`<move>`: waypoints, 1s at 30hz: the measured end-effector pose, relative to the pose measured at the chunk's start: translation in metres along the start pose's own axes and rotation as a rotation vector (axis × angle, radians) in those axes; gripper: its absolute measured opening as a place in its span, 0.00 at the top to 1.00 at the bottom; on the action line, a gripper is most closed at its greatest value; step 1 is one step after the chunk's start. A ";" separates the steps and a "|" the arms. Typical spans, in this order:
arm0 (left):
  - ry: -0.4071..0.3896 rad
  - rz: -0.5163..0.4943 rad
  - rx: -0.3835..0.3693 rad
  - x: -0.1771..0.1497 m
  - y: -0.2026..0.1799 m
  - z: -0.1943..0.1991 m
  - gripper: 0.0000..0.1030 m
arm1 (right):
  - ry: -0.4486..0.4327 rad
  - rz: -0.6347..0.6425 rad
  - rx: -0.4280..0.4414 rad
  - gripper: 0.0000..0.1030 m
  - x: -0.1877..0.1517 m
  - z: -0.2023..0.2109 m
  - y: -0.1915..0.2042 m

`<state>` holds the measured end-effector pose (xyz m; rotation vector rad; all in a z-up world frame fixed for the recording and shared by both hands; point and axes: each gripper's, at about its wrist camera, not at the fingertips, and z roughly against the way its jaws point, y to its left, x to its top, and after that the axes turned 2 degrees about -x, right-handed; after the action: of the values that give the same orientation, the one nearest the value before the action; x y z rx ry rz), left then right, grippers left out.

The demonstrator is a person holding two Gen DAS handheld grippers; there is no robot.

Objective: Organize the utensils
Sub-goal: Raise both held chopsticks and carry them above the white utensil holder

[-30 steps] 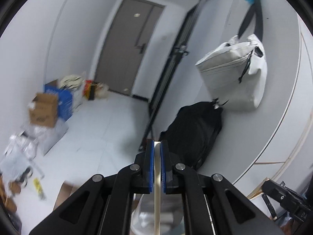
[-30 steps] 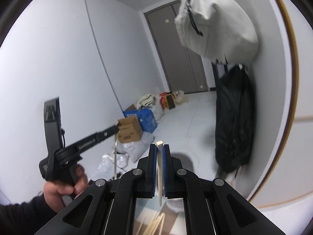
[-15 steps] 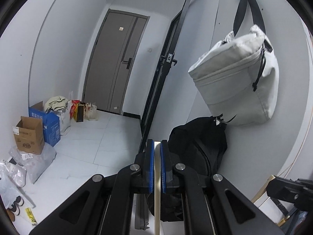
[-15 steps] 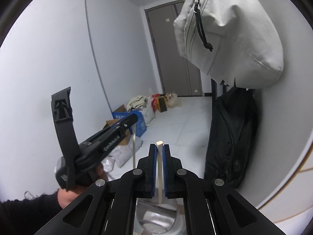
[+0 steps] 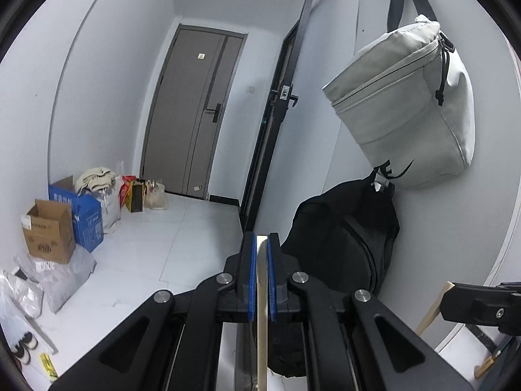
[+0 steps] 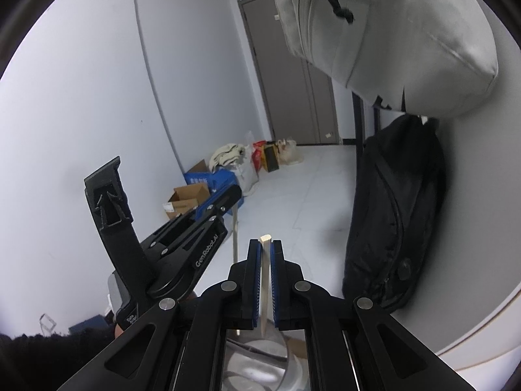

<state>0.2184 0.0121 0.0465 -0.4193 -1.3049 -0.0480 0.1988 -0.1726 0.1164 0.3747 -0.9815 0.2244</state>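
**Between each pair of blue pads, one pale chopstick**

Up in the air, well above the white floor (image 5: 182, 234), both tools point toward the grey door (image 5: 192, 114). The left hand-held gripper (image 5: 261, 251) is clamped on a pale wooden chopstick (image 5: 262, 309), which runs back down between its blue pads. The right hand-held gripper (image 6: 266, 254) pinches a second chopstick (image 6: 264, 280) the same way, its square tip poking just past the pads. Below it sits a shiny metal cup (image 6: 260, 365). A grey bag (image 5: 407, 104) hangs on the wall above a black backpack (image 5: 345, 234). Cardboard boxes (image 5: 49, 231) stand along the far side.
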 end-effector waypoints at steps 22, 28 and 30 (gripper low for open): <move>-0.017 -0.074 -0.014 -0.005 -0.013 -0.006 0.98 | 0.021 -0.008 0.012 0.95 -0.027 -0.018 -0.007; -0.054 -0.072 -0.008 -0.005 -0.013 0.005 0.98 | 0.044 -0.017 0.021 0.95 -0.033 -0.026 -0.008; -0.051 -0.062 -0.014 -0.004 -0.011 0.007 0.98 | 0.046 -0.020 0.024 0.95 -0.035 -0.027 -0.007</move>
<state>0.2077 0.0036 0.0468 -0.3945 -1.3684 -0.0994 0.2030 -0.1690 0.0720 0.3992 -0.9297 0.2263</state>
